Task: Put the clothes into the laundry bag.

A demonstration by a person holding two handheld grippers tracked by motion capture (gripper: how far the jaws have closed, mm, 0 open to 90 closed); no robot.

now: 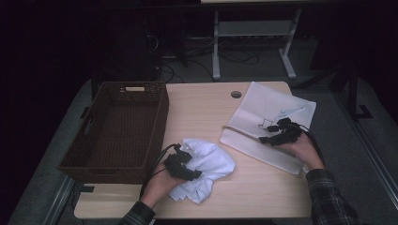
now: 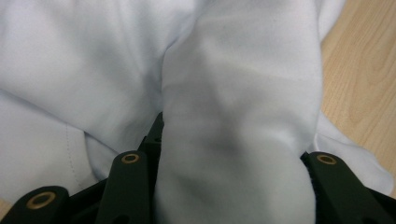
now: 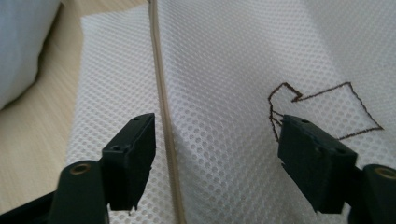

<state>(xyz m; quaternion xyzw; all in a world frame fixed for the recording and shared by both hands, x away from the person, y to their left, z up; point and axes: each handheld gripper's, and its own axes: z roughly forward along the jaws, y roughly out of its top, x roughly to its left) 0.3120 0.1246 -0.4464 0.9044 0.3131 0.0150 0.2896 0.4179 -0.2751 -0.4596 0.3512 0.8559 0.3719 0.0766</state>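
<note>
Your left gripper [image 1: 187, 165] is clamped on the white garment [image 1: 209, 169] near the tabletop's front edge. Your right gripper [image 1: 277, 132], jaws apart, hovers directly over the mesh laundry bag [image 1: 263, 112] at the right edge, nearest its zipper [image 3: 164, 121].

The left gripper [image 1: 183, 165] and right gripper [image 1: 280, 134] are both black, blocky tools, each trailing a thin black cable [image 1: 155, 164]. Up close, the jaws are matte black slabs with squared tips, small screw holes, and brass-coloured rivets [image 2: 130, 158] at their pivots. The person wears a dark plaid shirt; its sleeve [image 1: 331, 197] ends in a buttoned cuff.
</note>
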